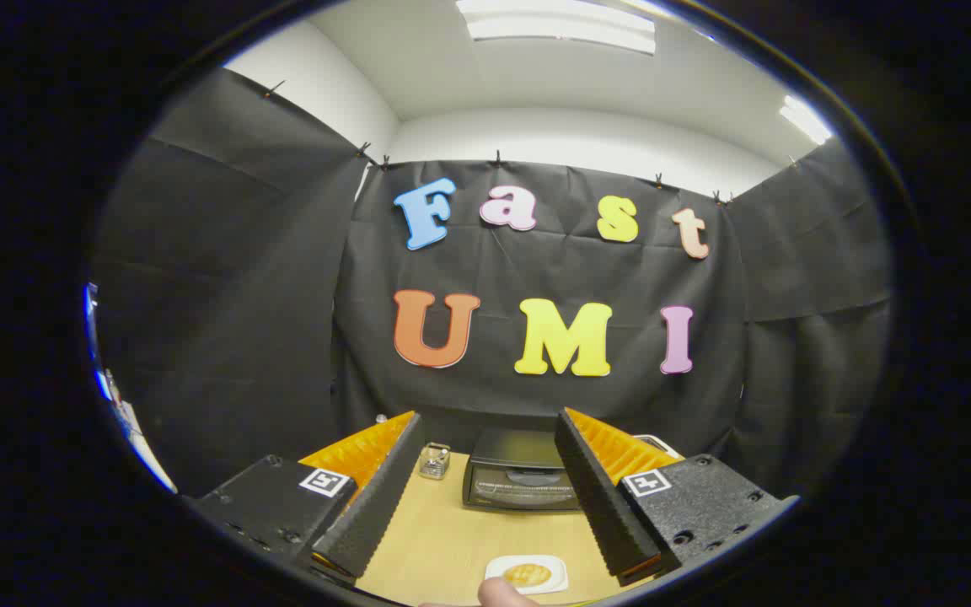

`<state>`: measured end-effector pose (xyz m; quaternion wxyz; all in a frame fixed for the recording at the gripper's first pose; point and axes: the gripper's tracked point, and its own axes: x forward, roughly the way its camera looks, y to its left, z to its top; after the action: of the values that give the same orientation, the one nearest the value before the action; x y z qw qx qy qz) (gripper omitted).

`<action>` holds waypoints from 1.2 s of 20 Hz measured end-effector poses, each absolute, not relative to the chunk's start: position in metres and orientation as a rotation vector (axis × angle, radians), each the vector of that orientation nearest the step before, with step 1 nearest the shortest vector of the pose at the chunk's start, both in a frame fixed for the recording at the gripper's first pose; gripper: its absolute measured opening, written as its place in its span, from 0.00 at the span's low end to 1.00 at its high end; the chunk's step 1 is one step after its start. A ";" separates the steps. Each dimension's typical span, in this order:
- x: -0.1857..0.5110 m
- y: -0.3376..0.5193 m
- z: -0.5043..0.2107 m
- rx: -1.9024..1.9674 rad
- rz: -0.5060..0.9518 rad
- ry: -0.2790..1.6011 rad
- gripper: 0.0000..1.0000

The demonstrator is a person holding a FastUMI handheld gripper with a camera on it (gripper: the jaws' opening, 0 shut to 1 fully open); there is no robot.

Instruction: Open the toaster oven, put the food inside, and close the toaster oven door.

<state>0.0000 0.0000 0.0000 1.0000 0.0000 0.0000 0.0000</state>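
Note:
A dark toaster oven (522, 480) stands at the far side of the wooden table (439, 539), against the booth wall, with its door shut. A small white plate (555, 582) lies near the table's front edge and carries a piece of golden food (527, 575). My gripper (490, 432) hangs above the table, open, with nothing between its fingers. The oven shows beyond the fingers, in the gap between them, slightly toward the right one. The plate lies below the gap, close to me. A fingertip of a person (504, 593) shows just in front of the plate.
A small clear glass container (434, 460) stands left of the oven near the wall. A pale object (658, 443) peeks out behind the right finger, beside the oven. Black cloth walls close the booth on three sides.

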 end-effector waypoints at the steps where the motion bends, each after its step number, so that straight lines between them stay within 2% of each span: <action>1: 0.000 -0.002 0.001 0.004 -0.004 -0.004 1.00; 11: 0.020 0.004 -0.023 0.031 0.016 0.087 1.00; 24: 0.023 -0.022 -0.023 0.015 -0.032 -0.027 1.00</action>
<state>0.0227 -0.0219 -0.0233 0.9997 0.0077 -0.0134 -0.0162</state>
